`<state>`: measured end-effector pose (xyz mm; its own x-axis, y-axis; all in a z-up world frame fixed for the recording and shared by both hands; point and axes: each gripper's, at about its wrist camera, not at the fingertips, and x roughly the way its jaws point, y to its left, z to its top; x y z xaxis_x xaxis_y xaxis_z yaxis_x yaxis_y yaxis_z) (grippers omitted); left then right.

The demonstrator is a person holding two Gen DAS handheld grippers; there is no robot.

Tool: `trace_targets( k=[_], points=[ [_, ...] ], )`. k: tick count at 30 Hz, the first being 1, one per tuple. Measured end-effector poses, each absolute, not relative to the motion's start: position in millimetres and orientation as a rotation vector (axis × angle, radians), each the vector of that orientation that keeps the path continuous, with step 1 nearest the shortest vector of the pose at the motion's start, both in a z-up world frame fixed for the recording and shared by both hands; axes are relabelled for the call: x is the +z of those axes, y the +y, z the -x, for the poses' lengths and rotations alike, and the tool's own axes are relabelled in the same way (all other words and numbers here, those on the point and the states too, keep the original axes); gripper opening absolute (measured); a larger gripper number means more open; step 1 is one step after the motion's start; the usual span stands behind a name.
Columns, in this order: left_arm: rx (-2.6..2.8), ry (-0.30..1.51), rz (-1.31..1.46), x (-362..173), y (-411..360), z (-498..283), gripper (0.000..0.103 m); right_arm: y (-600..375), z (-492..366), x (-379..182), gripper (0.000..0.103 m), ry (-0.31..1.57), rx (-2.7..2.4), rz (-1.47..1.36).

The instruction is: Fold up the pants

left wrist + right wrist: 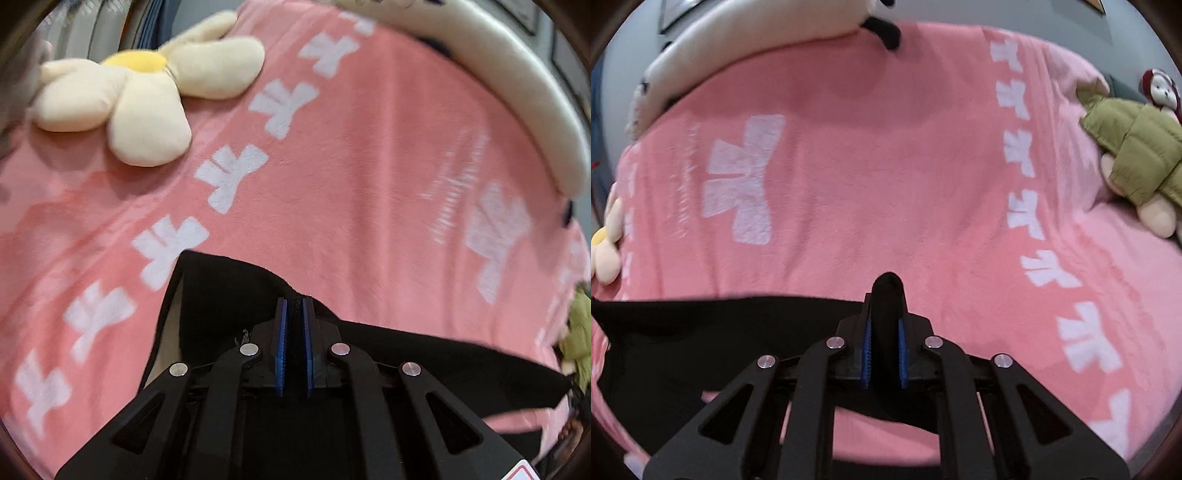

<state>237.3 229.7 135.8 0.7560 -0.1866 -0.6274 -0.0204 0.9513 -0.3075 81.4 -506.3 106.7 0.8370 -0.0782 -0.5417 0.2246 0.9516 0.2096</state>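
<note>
Black pants are pinched in both left gripper and right gripper, edge stretched taut above the pink blanket.

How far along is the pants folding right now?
Early stage. Done: both grippers have closed on the black pants, the left gripper and right gripper each pinching an edge. In hand: that edge is raised over the pink blanket. Left: lay it over; no finished fold shows.

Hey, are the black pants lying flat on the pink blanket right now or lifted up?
Partly lifted: the left gripper and right gripper each pinch an edge of the black pants, stretched between them above the pink blanket.
</note>
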Motion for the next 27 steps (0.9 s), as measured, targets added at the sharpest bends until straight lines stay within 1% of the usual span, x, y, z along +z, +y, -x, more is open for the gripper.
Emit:
trace_targets(
  k=[2, 3, 7, 8, 9, 11, 12, 13, 14, 15, 17, 19, 22, 24, 25, 26, 27],
  points=[
    [-0.107, 0.722, 0.313, 138.2, 231.8, -205.1, 0.005, -505.8, -56.0, 100.1, 0.010, 0.579, -0.164, -0.265],
    [-0.108, 0.737, 0.328, 135.0, 238.2, -185.7, 0.000, -504.9, -45.1, 94.4, 0.010, 0.595, -0.168, -0.261],
    [-0.056, 0.788, 0.321, 106.3, 260.1, -133.9, 0.000, -511.2, -10.8, 41.3, 0.011, 0.714, -0.202, -0.290],
    [-0.018, 0.823, 0.317, 92.6, 262.8, -125.3, 0.000, -509.8, -6.9, 29.5, 0.013, 0.737, -0.202, -0.293],
    [-0.014, 0.835, 0.332, 84.2, 268.3, -120.2, 0.000, -508.4, -5.6, 16.4, 0.015, 0.767, -0.219, -0.283],
    [-0.001, 0.885, 0.397, 62.7, 270.9, -111.5, 0.001, -505.4, -1.7, 6.2, 0.030, 0.782, -0.255, -0.268],
    [-0.013, 0.896, 0.435, 56.5, 273.1, -104.8, 0.019, -504.4, 3.2, 7.9, 0.036, 0.763, -0.288, -0.272],
    [-0.030, 0.903, 0.492, 51.5, 270.9, -100.5, 0.056, -502.3, 9.3, 11.7, 0.052, 0.740, -0.310, -0.282],
    [-0.039, 0.890, 0.560, 48.6, 269.1, -94.6, 0.072, -502.7, 14.9, 16.5, 0.067, 0.714, -0.334, -0.291],
    [-0.039, 0.868, 0.612, 46.0, 268.8, -91.8, 0.088, -502.9, 21.7, 21.7, 0.069, 0.683, -0.355, -0.307],
    [-0.046, 0.834, 0.733, 40.5, 265.5, -92.6, 0.088, -500.4, 36.5, 31.2, 0.070, 0.641, -0.353, -0.352],
    [-0.066, 0.853, 0.852, 30.4, 260.5, -109.3, 0.088, -494.0, 49.3, 36.2, 0.070, 0.626, -0.332, -0.390],
    [-0.057, 0.891, 0.941, 12.9, 248.7, -136.9, 0.088, -482.8, 63.7, 34.3, 0.071, 0.614, -0.267, -0.488],
    [-0.064, 0.881, 0.995, 3.4, 244.4, -150.9, 0.085, -476.8, 67.2, 25.7, 0.072, 0.626, -0.219, -0.564],
    [-0.068, 0.864, 1.013, 1.4, 243.6, -155.8, 0.072, -473.6, 69.1, 21.2, 0.072, 0.633, -0.206, -0.589],
    [-0.068, 0.855, 1.023, 0.3, 244.4, -158.2, 0.062, -470.2, 67.8, 14.6, 0.072, 0.649, -0.173, -0.631],
    [-0.058, 0.859, 1.017, 0.1, 244.4, -161.9, 0.038, -468.5, 67.2, 11.8, 0.072, 0.653, -0.161, -0.647]
  ],
)
